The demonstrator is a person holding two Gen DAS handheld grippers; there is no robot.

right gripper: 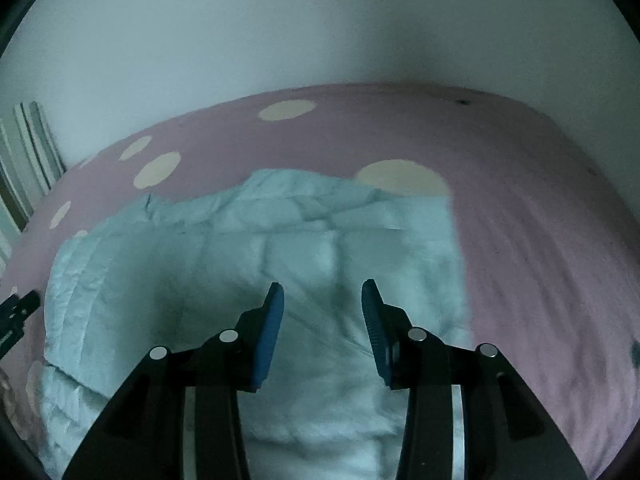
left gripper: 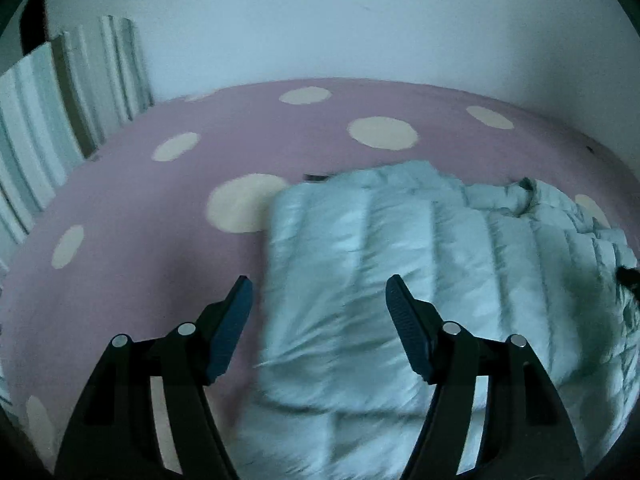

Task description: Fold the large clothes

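A pale blue quilted puffer jacket [left gripper: 400, 272] lies partly folded on a pink bed sheet with cream dots [left gripper: 160, 208]. My left gripper [left gripper: 320, 284] is open and empty, hovering over the jacket's left edge. In the right wrist view the jacket [right gripper: 248, 264] fills the middle, on the same sheet [right gripper: 540, 220]. My right gripper [right gripper: 323, 286] is open and empty above the jacket's middle. The left gripper's tip [right gripper: 20, 308] shows at the far left edge of that view.
A white ribbed headboard or radiator [left gripper: 44, 120] stands at the left of the bed. A plain white wall [left gripper: 320, 20] runs behind the bed. Bare sheet lies left of the jacket and to its right [right gripper: 560, 280].
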